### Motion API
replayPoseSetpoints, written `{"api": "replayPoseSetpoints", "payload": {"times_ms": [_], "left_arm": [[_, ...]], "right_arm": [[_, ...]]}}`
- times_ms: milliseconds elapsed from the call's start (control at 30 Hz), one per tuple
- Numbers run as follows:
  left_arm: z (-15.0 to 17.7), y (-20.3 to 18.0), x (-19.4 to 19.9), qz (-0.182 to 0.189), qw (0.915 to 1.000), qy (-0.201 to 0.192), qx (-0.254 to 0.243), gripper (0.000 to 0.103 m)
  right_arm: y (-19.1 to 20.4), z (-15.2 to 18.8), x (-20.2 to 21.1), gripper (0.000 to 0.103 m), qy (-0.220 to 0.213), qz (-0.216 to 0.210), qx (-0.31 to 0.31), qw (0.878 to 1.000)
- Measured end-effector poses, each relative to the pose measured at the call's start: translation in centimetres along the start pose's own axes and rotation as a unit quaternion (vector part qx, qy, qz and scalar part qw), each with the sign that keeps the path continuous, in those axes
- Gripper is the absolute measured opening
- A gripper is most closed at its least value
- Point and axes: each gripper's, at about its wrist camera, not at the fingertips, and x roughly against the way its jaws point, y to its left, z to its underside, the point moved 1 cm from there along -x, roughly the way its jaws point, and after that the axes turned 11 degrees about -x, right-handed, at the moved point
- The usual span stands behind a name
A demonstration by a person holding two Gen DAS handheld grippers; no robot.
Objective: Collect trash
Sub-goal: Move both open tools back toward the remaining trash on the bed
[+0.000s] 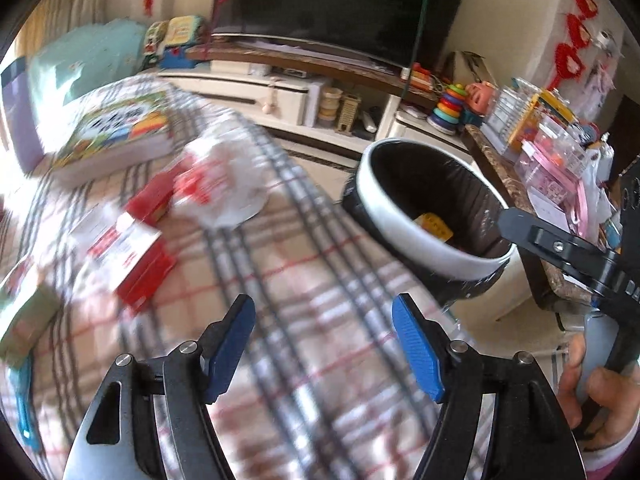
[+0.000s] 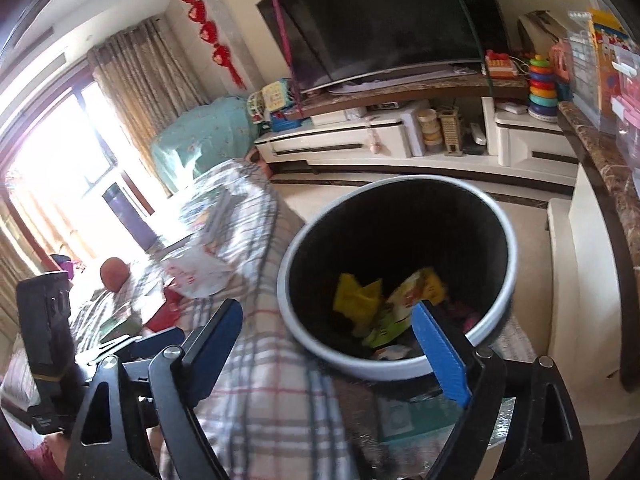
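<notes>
A round bin with a white rim point(image 2: 400, 368) and black liner stands beside the plaid-covered table; it also shows in the left wrist view point(image 1: 424, 240). Yellow wrappers point(image 2: 400, 300) lie inside it. My right gripper point(image 2: 332, 340) is open and empty, just above the bin's near rim. My left gripper point(image 1: 324, 344) is open and empty over the plaid cloth point(image 1: 280, 280). A crumpled white plastic bag with red print point(image 1: 224, 184) lies ahead of it on the table, also in the right wrist view point(image 2: 196, 272).
Red and white boxes point(image 1: 136, 252) and a picture book point(image 1: 116, 136) lie on the table. A TV cabinet point(image 2: 400, 140) with toys stands behind. A marble counter point(image 2: 608, 208) with clutter runs along the right. The other gripper point(image 1: 560, 248) reaches in at the right.
</notes>
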Motion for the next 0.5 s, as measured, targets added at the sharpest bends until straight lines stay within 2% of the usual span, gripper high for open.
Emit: {"api": "replayPoseSetpoints", "payload": {"times_ms": [233,500], "left_arm": [[3.1,2.5,3.1,-0.017,0.9994,-0.001,0.030,0.071],[6.0,5.3,6.3,-0.039,0.9977,-0.002,0.056,0.072]], "right_arm": [[3.2,2.7,-0.5,0.089,0.015,-0.044,0.018,0.999],[5.5,5.3,-1.8,0.089,0.038,-0.060,0.025,0.997]]}}
